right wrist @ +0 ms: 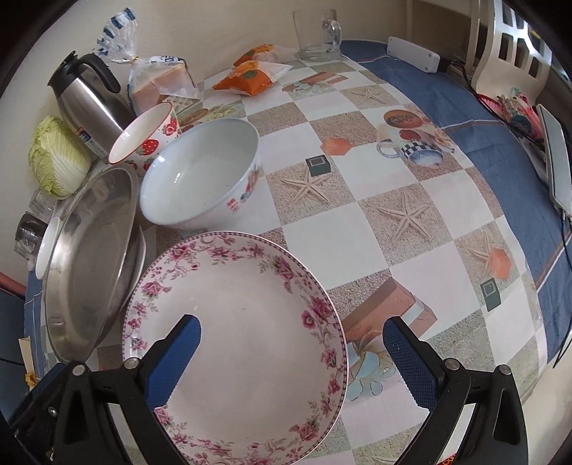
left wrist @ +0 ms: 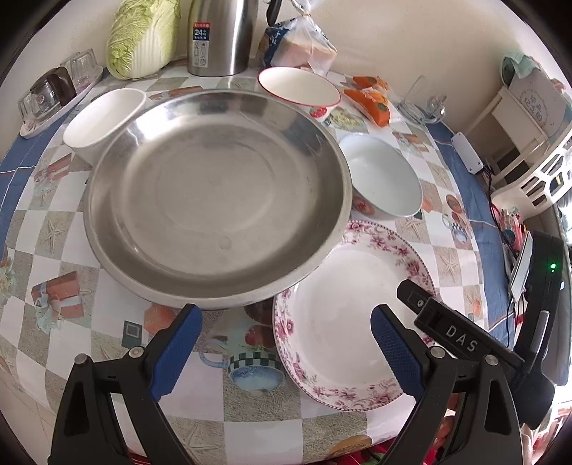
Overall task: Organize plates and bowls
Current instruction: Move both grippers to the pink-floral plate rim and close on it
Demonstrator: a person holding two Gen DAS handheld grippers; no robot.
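table: (right wrist: 393, 229) wore a checked cloth with starfish prints and a blue border.
dishes: steel basin (left wrist: 214, 193), floral plate (right wrist: 236, 322), pale blue bowl (right wrist: 200, 175), strawberry bowl (right wrist: 146, 139), white bowl (left wrist: 103, 118).
back edge: cabbage (left wrist: 143, 35), steel flask (left wrist: 221, 35), bagged bread (left wrist: 296, 43), orange packets (right wrist: 250, 77), glass mug (right wrist: 318, 34).
left edge: possibly a tray of glasses (left wrist: 53, 93).

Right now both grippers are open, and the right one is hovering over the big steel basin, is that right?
Not quite. Both are open, but the right gripper hovers over the floral plate, not the steel basin to its left; the right wrist view shows it.
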